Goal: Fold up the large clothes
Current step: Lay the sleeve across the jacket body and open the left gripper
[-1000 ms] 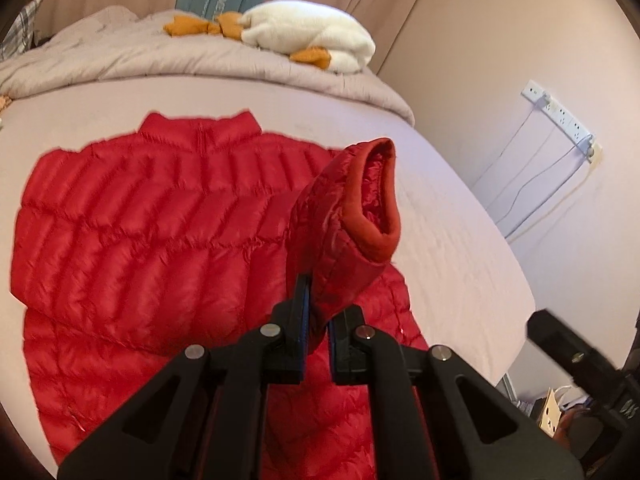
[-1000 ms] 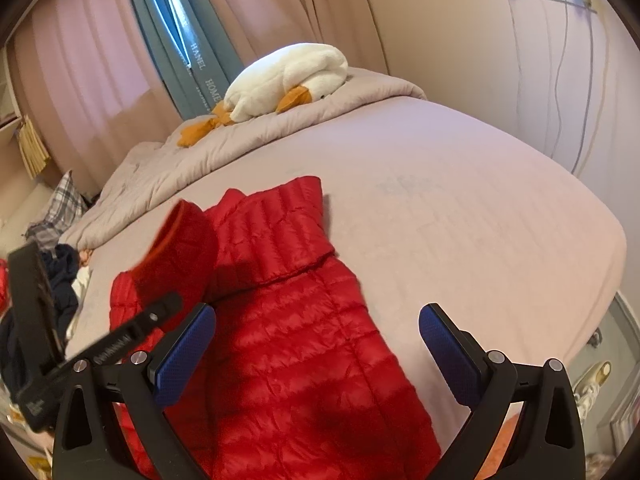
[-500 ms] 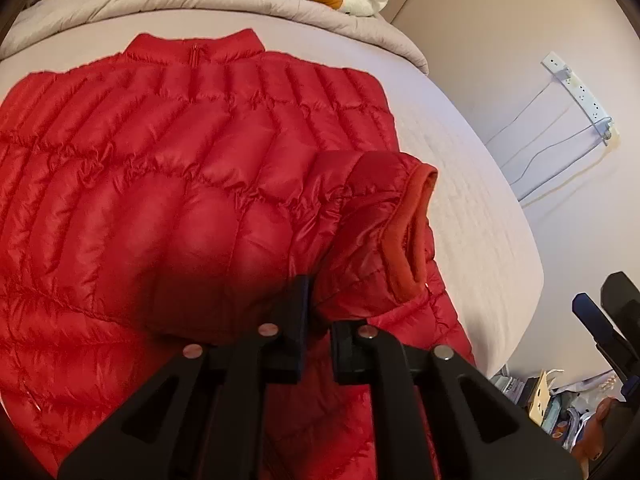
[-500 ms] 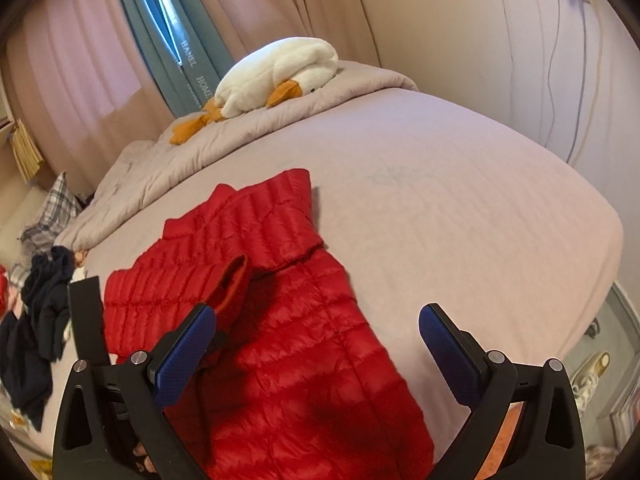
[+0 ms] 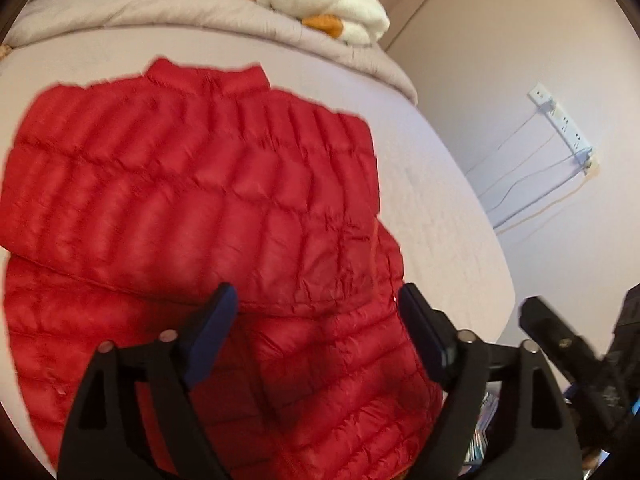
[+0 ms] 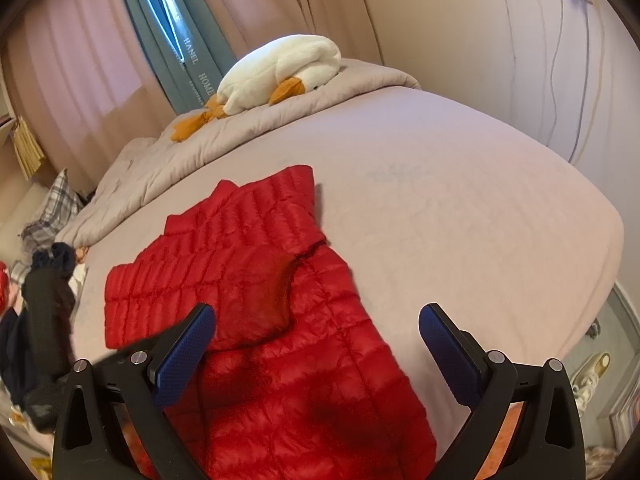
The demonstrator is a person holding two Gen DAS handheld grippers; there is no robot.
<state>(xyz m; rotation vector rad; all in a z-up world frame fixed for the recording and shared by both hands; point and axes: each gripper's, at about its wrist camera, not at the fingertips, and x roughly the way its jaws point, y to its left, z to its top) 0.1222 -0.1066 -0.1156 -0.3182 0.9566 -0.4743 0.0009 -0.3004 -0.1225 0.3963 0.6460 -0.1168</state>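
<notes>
The sleeve (image 6: 256, 296) that the left gripper (image 5: 320, 340) pinched a second ago now lies folded across the chest of the jacket (image 5: 192, 208), and that gripper's jaws have just been opening: they stand wide apart with nothing between them, the blue pads clear of the fabric and hovering over the lower half of the jacket. The jacket, red and quilted, lies flat on the bed (image 6: 460, 220) with its collar toward the far end, near the left side of the sheet as the right wrist view shows it. The right gripper (image 6: 316, 348) is also wide open and holds nothing; it hangs above the jacket's hem, tilted downward, and has kept its place. Beyond the collar a bunched duvet (image 6: 280, 120) runs across the bed, with a white plush goose (image 6: 280, 68) lying on it. Behind that hang curtains (image 6: 80, 60). A power strip (image 5: 560, 124) with trailing cables is fixed to the wall on the right. A heap of dark clothes (image 6: 44, 300) sits off the bed's left edge. Nothing lies on the jacket itself.
</notes>
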